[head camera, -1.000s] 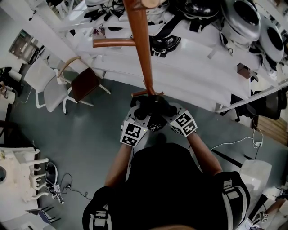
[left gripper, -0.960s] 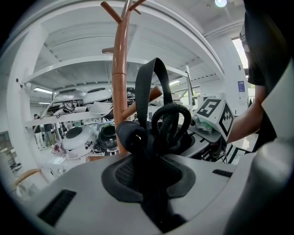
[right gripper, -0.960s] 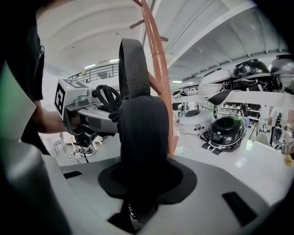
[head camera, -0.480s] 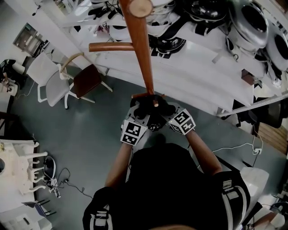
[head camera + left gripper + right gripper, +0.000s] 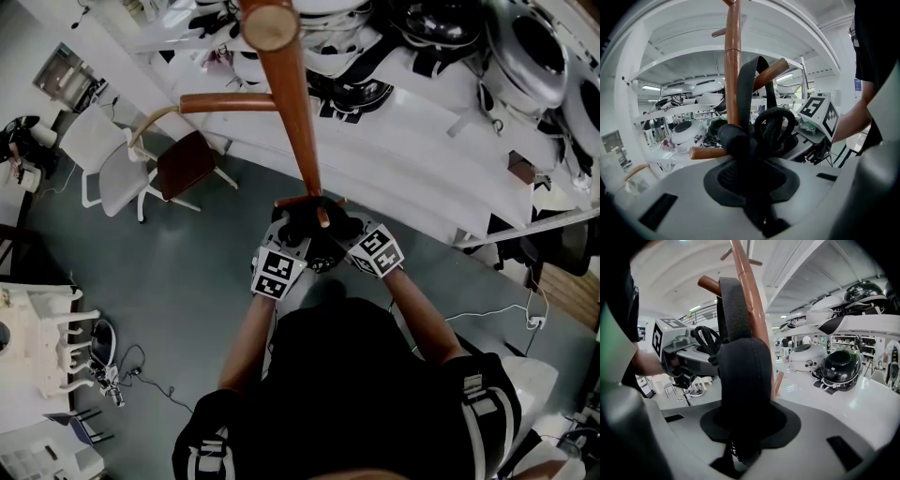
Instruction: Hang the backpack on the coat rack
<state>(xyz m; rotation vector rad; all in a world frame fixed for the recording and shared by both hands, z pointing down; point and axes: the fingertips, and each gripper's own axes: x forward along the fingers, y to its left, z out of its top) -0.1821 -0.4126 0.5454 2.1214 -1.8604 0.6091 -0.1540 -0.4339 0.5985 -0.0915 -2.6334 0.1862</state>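
**Backpack** point(image 5: 313, 228) — black, bunched against the wooden pole of the coat rack point(image 5: 298, 131) at the centre of the head view. The pole is seen running up toward 12 o'clock.

**Left hand-held gripper** point(image 5: 294, 240) — placed at 7 o'clock of the backpack. Its jaws are pinched on a rolled black strap point(image 5: 736, 140). A narrower band point(image 5: 744, 89) is passed over an upward-slanting peg point(image 5: 772, 72) at 1 o'clock in the left gripper view.

**Right hand-held gripper** point(image 5: 339, 236) — placed at 4 o'clock of the backpack. Its jaws are clamped on a broad padded shoulder strap point(image 5: 743, 376), which rises beside the pole.

**Surroundings** — white shelves point(image 5: 412, 141) loaded with helmets point(image 5: 525, 47) are seen at 1 to 2 o'clock. A brown-seated chair point(image 5: 183, 164) and a white chair point(image 5: 108, 173) are seen at 10 o'clock on the grey floor point(image 5: 187, 281).
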